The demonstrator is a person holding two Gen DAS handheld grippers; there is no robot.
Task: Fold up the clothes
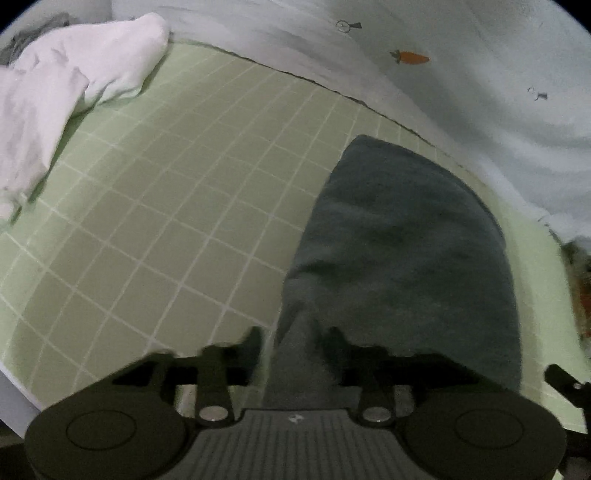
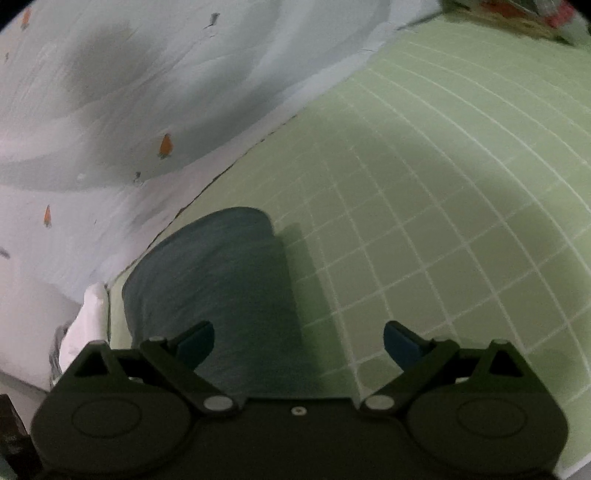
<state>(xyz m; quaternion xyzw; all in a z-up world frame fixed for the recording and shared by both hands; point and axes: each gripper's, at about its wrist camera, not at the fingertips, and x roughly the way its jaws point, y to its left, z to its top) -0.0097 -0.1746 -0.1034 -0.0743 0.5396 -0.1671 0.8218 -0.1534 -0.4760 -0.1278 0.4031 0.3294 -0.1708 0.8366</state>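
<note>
A dark grey-blue garment (image 1: 402,251) lies folded into a long strip on the green grid mat (image 1: 166,206). My left gripper (image 1: 295,339) is shut on the garment's near edge, which bunches up between the fingers. In the right wrist view the same garment (image 2: 218,291) lies just ahead of my right gripper (image 2: 299,339), which is open and empty, its left finger (image 2: 195,341) over the cloth and its right finger (image 2: 400,341) over the mat (image 2: 443,221).
A crumpled white garment (image 1: 62,110) lies at the mat's far left and also shows in the right wrist view (image 2: 86,328). A pale sheet with carrot prints (image 1: 461,74) borders the mat. Clutter (image 2: 517,14) sits at the mat's far end.
</note>
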